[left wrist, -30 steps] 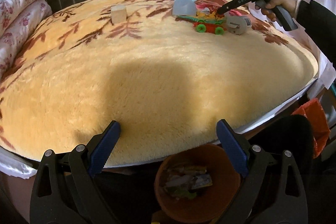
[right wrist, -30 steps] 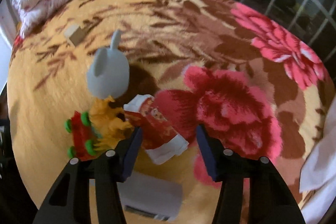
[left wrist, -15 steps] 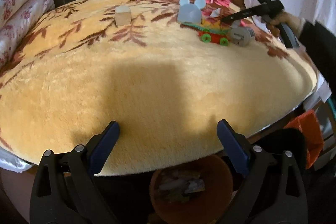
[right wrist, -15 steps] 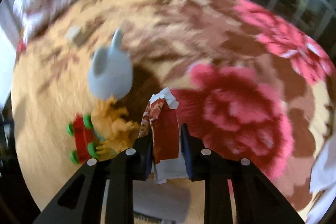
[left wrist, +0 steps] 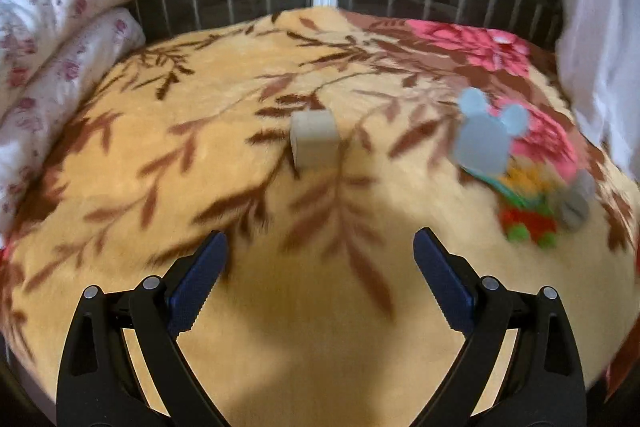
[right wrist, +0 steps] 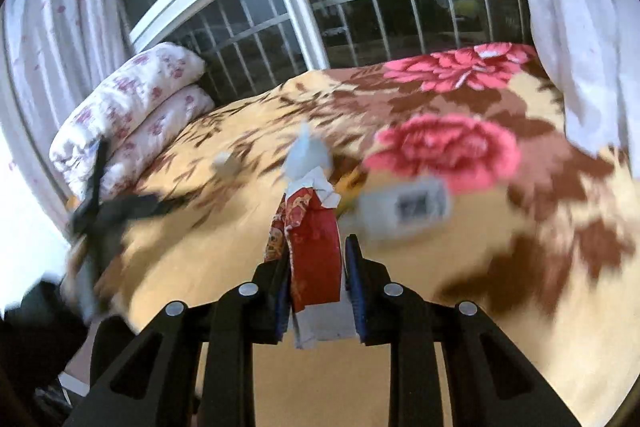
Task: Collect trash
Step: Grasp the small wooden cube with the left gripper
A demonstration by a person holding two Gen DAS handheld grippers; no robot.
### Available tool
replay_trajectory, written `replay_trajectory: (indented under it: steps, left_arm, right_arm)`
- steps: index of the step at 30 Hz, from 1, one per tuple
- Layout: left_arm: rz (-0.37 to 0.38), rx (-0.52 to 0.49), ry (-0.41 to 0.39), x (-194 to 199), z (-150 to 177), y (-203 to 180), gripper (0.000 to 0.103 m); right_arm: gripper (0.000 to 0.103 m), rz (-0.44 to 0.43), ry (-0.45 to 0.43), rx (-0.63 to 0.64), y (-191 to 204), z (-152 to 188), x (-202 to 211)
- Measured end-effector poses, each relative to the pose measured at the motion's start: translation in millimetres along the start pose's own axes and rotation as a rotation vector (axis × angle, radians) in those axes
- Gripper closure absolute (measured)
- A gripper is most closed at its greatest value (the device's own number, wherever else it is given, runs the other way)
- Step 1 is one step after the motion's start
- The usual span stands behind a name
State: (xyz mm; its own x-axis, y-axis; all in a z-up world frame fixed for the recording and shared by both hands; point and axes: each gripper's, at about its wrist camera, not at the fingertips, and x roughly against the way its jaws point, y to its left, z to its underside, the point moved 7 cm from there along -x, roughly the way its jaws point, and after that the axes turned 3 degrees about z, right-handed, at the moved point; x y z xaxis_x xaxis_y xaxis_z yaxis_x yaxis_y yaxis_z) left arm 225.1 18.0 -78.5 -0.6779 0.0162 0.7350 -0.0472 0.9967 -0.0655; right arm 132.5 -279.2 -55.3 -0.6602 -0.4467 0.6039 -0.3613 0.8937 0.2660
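- Right gripper [right wrist: 316,283]: blue pads clamped on crumpled red patterned wrapper with white torn edges [right wrist: 314,247], lifted clear of the blanket.
- Left gripper [left wrist: 320,267]: jaws wide apart, nothing between, over yellow plush blanket with brown leaves and pink flowers [left wrist: 200,155].
- Small beige cube [left wrist: 314,145] on blanket ahead of left gripper, not touched.
- Pale blue mouse-eared plastic piece [left wrist: 486,143], red-green wheeled toy [left wrist: 528,223], grey box [left wrist: 576,203] clustered at right, blurred.
- Folded white floral quilt [left wrist: 60,39] at far left.
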Motion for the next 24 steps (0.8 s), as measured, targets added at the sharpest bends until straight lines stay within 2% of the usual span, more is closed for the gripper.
replay_trajectory:
  steps: [4, 8, 18, 20, 22, 23, 24]
  left_arm:
    - [-0.062, -0.011, 0.004, -32, -23, 1, 0.011]
    - [-0.074, -0.006, 0.01, -48, -35, 0, 0.011]
    - [-0.073, 0.026, -0.003, -72, -48, 2, 0.013]
    - [-0.07, 0.022, -0.008, -73, -49, 1, 0.027]
    - [-0.076, 0.015, 0.004, -79, -49, 0, 0.051]
    - [-0.087, 0.016, 0.012, -84, -49, 1, 0.057]
    - [-0.096, 0.021, 0.025, -89, -49, 3, 0.068]
  right_arm:
    - [0.079, 0.0, -0.002, -0.016, 20, 41, 9]
    - [0.079, 0.022, 0.009, -0.03, 29, 68, 6]
    - [0.078, 0.011, -0.028, -0.013, 50, 68, 1]
    - [0.078, 0.007, -0.028, -0.009, 53, 67, -1]
    - [0.078, 0.001, -0.033, -0.016, 56, 66, -3]
    - [0.078, 0.002, -0.036, -0.02, 56, 66, -3]
    - [0.078, 0.007, -0.043, -0.025, 56, 66, -3]
